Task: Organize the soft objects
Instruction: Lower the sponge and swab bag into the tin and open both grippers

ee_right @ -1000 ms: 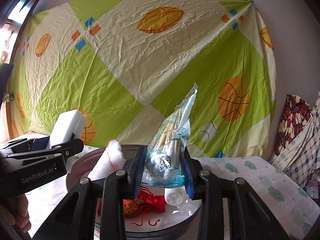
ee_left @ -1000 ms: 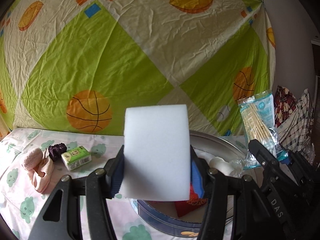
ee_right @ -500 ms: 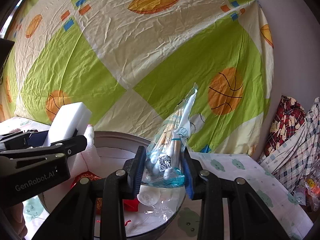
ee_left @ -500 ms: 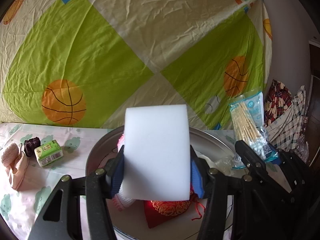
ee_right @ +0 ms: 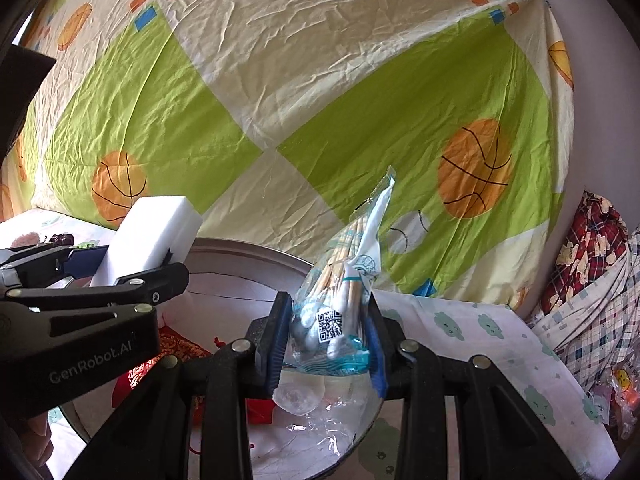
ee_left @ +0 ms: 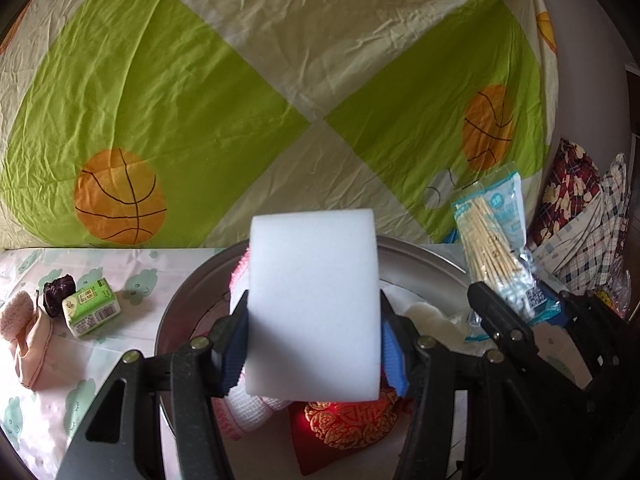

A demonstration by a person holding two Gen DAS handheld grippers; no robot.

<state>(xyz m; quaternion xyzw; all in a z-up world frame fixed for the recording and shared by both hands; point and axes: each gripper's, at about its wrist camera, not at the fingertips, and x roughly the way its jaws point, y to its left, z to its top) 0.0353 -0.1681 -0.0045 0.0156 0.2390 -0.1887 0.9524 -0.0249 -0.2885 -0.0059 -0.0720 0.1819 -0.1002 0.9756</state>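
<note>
A white sponge block (ee_left: 314, 304) is clamped upright between the blue pads of the left gripper (ee_left: 314, 344), whose jaws stand partly apart at the width of the block; it is held above the round metal basin (ee_left: 424, 256). A clear packet of cotton swabs (ee_right: 340, 308) is pinched at its lower end by the right gripper (ee_right: 326, 344), the jaws narrowed onto the bag, with the packet's top tilted up and to the right over the basin's right side. Inside the basin, a red embroidered pouch (ee_left: 352, 424), a pink-and-white knitted piece (ee_left: 244, 412) and some crumpled clear plastic (ee_right: 316, 420) are seen. The basin rests on a surface covered with a pale cloth printed with green clouds (ee_left: 140, 320). To the left of the basin, well apart from it, a small green carton (ee_left: 91, 312) is laid beside a dark purple item (ee_left: 58, 294), and a pink sock (ee_left: 26, 340) is lying nearer the left edge. Behind everything a green and cream sheet with basketball prints (ee_left: 200, 100) is hung, and checked fabrics (ee_right: 592, 288) are piled at the far right.
</note>
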